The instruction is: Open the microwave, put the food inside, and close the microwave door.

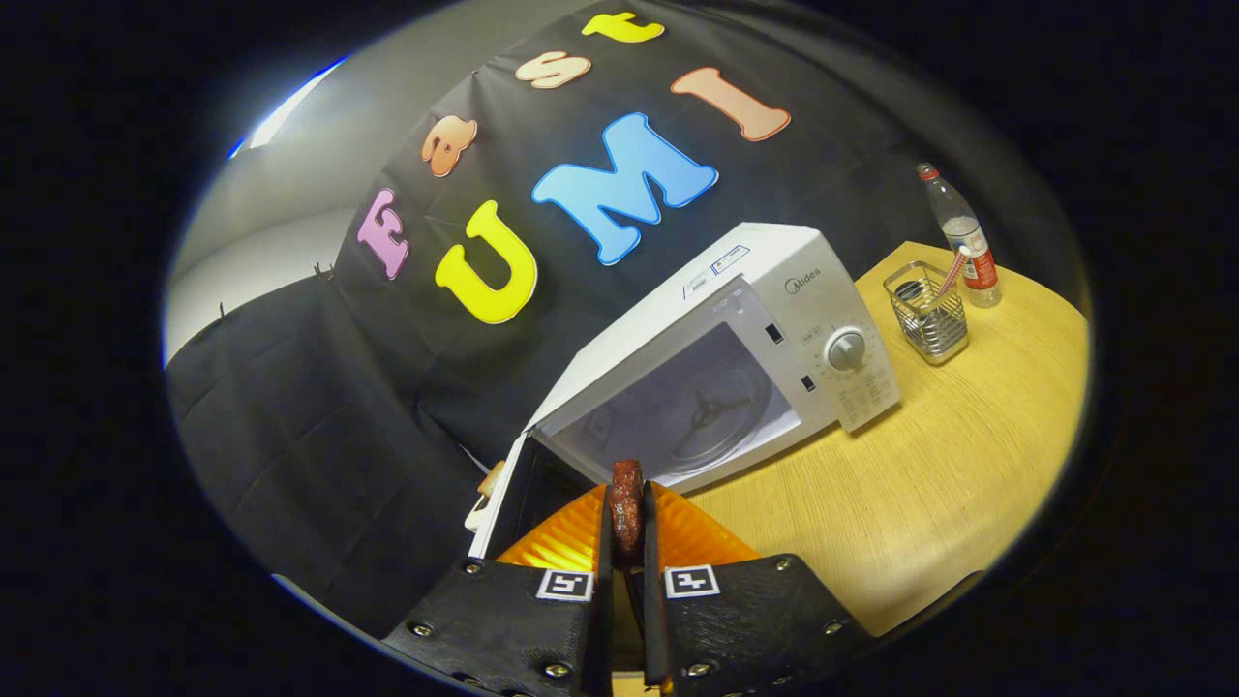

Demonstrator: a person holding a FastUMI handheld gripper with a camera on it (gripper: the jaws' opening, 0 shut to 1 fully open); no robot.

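Microwave (pixel 774 319), a white boxy oven with a round dial on its control panel, stands on the pale wooden table (pixel 968 484) just ahead of my gripper (pixel 626 528). Its door (pixel 528 494) is swung open toward me, and the bare cavity with its glass turntable (pixel 711 416) shows beyond the fingertips.

I judge the step in hand to be carrying the food in. To do it well I should keep the piece level, steer past the edge of the open door, aim for the middle of the turntable, and lower it until it rests before I let go, so it neither drops nor rolls toward the sill. Backing straight out afterwards should keep me from knocking the door.

My fingers are drawn close together, pinching a small dark reddish-brown lump of food (pixel 626 494), which stands up between the tips with both sides pressed against it. It hangs just short of the cavity mouth, not yet inside.

Well off beside the microwave stand a wire mesh holder (pixel 929 315) and a clear plastic bottle (pixel 958 232), out of my path.
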